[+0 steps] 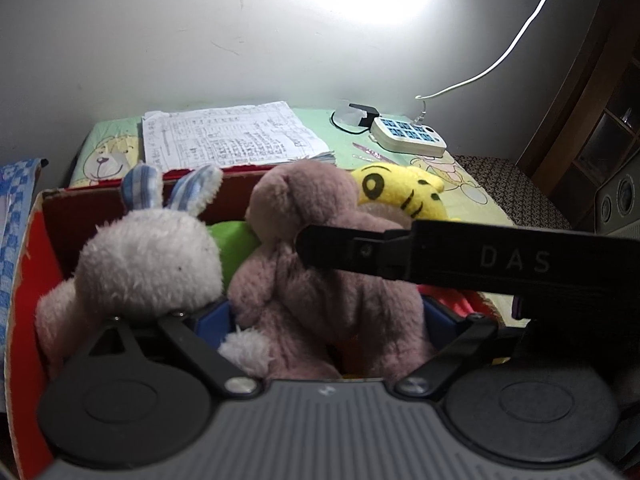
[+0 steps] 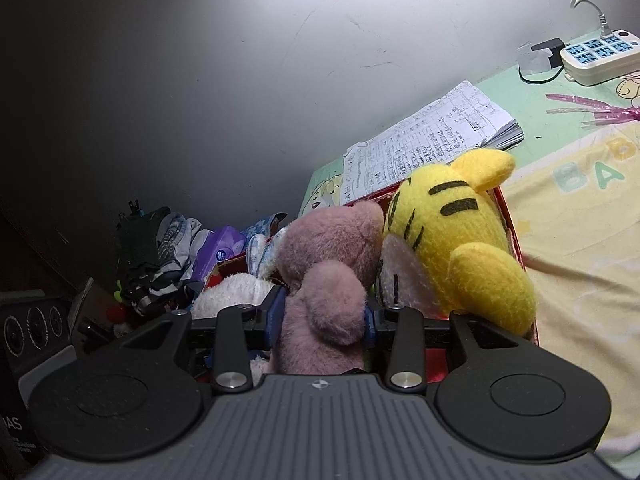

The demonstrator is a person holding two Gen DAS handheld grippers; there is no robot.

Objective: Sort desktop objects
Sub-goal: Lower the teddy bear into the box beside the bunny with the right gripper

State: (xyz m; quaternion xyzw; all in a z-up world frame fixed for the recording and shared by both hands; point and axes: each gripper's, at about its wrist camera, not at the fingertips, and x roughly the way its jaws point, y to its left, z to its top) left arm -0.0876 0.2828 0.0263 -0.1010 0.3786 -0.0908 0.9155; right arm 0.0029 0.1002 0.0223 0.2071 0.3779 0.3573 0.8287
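A red cardboard box (image 1: 38, 240) on the cartoon-print tabletop holds soft toys: a white bunny (image 1: 148, 256), a pink bear (image 1: 320, 280), a yellow tiger (image 1: 400, 188) and something green (image 1: 234, 244). My left gripper (image 1: 326, 316) is open low in the box, its blue fingers (image 1: 212, 320) on either side of the pink bear's body. In the right wrist view my right gripper (image 2: 323, 316) is shut on a limb of the pink bear (image 2: 324, 248), with the yellow tiger (image 2: 452, 220) leaning on its right side and the bunny (image 2: 232, 292) to the left. One black finger (image 1: 332, 250) of the right gripper presses into the bear.
A stack of handwritten papers (image 1: 232, 136) lies behind the box against the wall. A white power strip (image 1: 408, 134) with a cable sits at the back right, with a pink wrapper (image 2: 592, 108) near it. A speaker (image 1: 616, 200) stands off to the right. Clothes and tissues (image 2: 180, 248) are piled beyond the box.
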